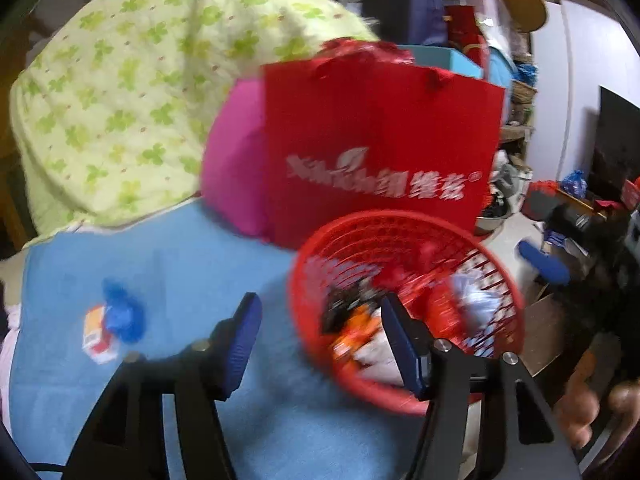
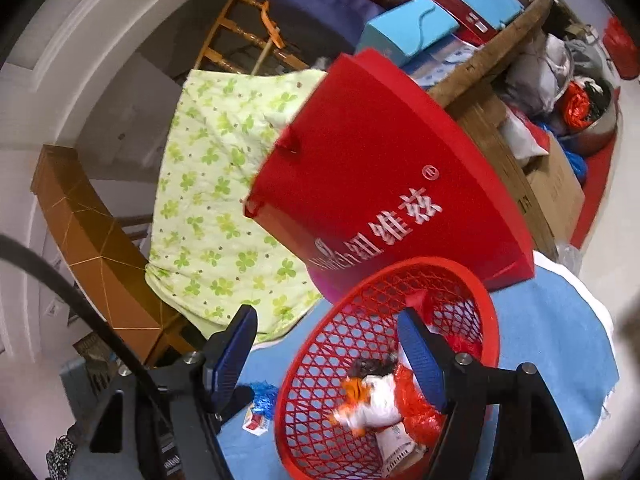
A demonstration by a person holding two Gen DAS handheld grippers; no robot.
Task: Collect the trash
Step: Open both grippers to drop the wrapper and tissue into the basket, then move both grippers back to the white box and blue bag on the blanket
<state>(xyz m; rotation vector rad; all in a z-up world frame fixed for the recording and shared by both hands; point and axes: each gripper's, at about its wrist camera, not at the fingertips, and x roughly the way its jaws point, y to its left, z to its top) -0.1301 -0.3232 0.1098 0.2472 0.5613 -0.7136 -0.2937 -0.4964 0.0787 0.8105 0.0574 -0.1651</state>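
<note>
1. Blue cloth [image 1: 168, 264]: covers the surface under everything; a white edge shows along its far side in the right wrist view.
2. Green clover-print quilt [image 1: 120, 92]: bunched up at the back left of the cloth, draped against wooden furniture.
3. Red paper bag [image 1: 380, 144]: stands upright behind the basket, white lettering on its face; a pink bundle [image 1: 236, 160] sits against its left side.
4. Red basket [image 2: 320, 344]: open lattice plastic, resting on the blue cloth just in front of the bag. It holds collected trash: an orange-and-white wrapper [image 2: 368, 400], crumpled red plastic [image 2: 420, 404], a dark scrap [image 2: 372, 366] and a printed white packet [image 2: 396, 444].
5. Left gripper [image 1: 320, 340]: jaws apart, nothing between the blue pads. Its left finger hangs over bare cloth, its right finger over the basket's near rim.
6. Right gripper [image 2: 332, 356]: jaws apart, nothing clamped. Its right finger sits over the basket's interior, above the red plastic; its left finger is outside the rim.
7. Loose trash still on the cloth, left of the basket: a crumpled blue foil piece [image 1: 122, 312] touching a small red-and-white carton [image 1: 98, 334]. In the right wrist view the pair lies just beside the basket's wall, below that gripper's left finger.
8. Background clutter: boxes, bags and a metal bowl beyond the bag, blurred.
</note>
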